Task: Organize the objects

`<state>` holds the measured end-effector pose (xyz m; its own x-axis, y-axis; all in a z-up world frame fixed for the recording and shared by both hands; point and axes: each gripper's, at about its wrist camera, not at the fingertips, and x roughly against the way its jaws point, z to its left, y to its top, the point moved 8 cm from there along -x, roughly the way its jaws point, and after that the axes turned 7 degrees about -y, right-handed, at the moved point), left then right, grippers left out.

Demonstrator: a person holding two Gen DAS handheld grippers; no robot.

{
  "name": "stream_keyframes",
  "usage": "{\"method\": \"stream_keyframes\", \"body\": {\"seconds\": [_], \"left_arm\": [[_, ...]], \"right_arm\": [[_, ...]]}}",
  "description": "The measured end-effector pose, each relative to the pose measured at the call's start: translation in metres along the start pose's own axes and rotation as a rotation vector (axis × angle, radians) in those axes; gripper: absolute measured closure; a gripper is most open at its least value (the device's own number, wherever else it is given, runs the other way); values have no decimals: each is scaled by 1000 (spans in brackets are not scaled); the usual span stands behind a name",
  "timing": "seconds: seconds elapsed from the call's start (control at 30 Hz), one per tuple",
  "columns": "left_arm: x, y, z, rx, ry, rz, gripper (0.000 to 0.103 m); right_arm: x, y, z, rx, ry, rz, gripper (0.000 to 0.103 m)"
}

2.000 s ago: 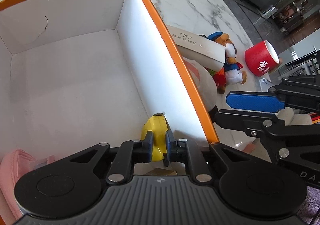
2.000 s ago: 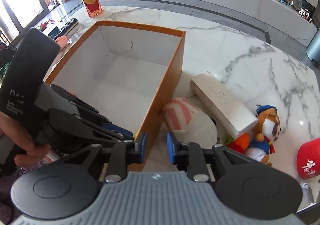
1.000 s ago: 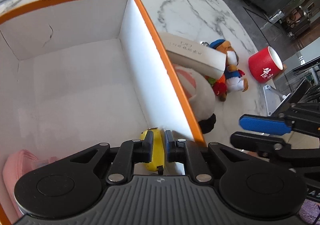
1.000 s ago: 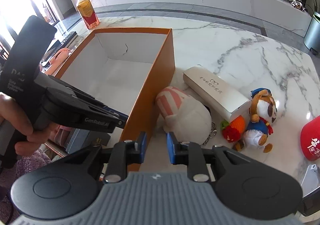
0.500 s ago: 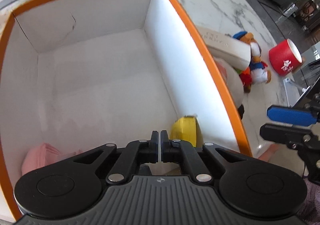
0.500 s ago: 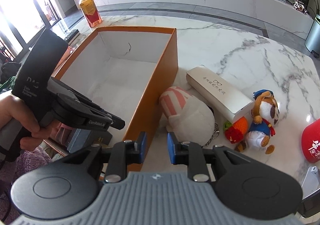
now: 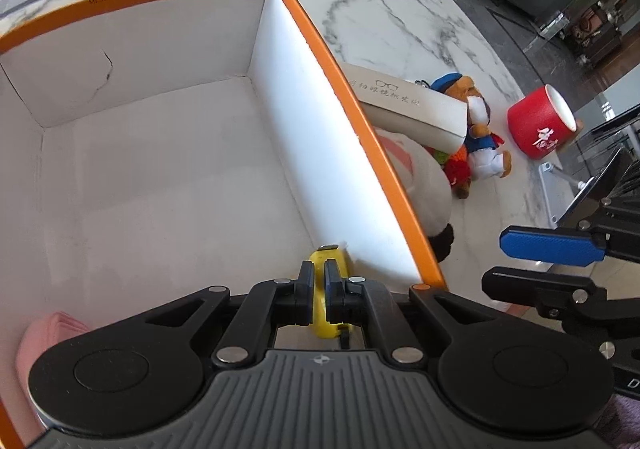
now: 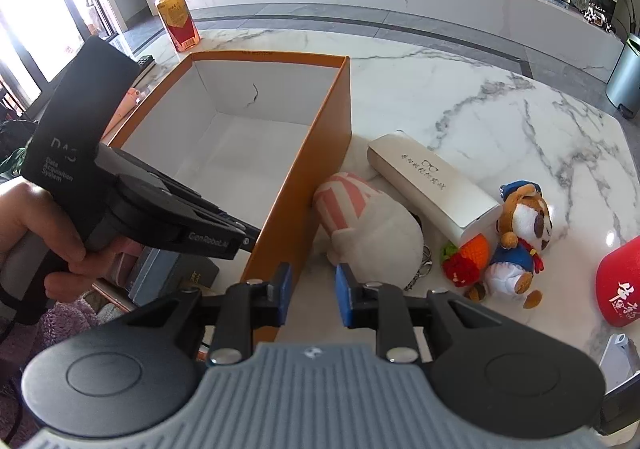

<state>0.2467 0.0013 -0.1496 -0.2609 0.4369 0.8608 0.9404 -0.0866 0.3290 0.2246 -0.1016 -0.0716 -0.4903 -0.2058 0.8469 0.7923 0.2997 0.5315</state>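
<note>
A small yellow thing point(image 7: 335, 255) lies on the floor of the orange box point(image 7: 352, 105), in its near right corner. My left gripper point(image 7: 319, 269) hangs just above it. Its jaws are opening by a narrow crack; the yellow shows through the gap, but the pads do not press on it. In the right wrist view a hand point(image 8: 36, 225) holds the left gripper point(image 8: 250, 240) over the box's near edge. My right gripper point(image 8: 314, 289) stands open and empty outside the box point(image 8: 328, 129), close to a white and pink plush point(image 8: 376, 233).
On the marble table to the right of the box lie a white glasses case point(image 8: 432, 185), a small plush animal in blue point(image 8: 520, 233), a knitted strawberry point(image 8: 466, 257) and a red cup point(image 8: 620, 281). A pink item point(image 7: 44, 333) sits in the box's near left corner. A drink bottle point(image 8: 176, 21) stands beyond.
A second ago my left gripper held the yellow thing. It let go and shut empty beside it; now the jaws stand a crack apart over it. The right gripper stayed put.
</note>
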Motion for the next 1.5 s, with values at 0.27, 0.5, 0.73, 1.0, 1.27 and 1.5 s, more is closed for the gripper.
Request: {"method": "stream_keyframes", "body": {"seconds": [0.27,0.5,0.73,1.0,1.27,1.5], "left_arm": [[6,-7,19,13,73,4,103],[19,15,-6,-61,-57,-75,94],[-1,11,-13,-172,-64,-2,94],[-4,3,-8,-301,-11,50,100],[-4,-13,11,-378,91,123,102],[1,-10,14,-345,58,82,102]], "right_arm": [[0,2,5,10,5,-12,73],[-1,3,5,8,0,-6,73],[-4,1,3,12,-13,4,73],[-4,1,6,19,-14,6,73],[-4,2,12,24,-12,12,72],[-3,3,16,30,-10,12,71]]}}
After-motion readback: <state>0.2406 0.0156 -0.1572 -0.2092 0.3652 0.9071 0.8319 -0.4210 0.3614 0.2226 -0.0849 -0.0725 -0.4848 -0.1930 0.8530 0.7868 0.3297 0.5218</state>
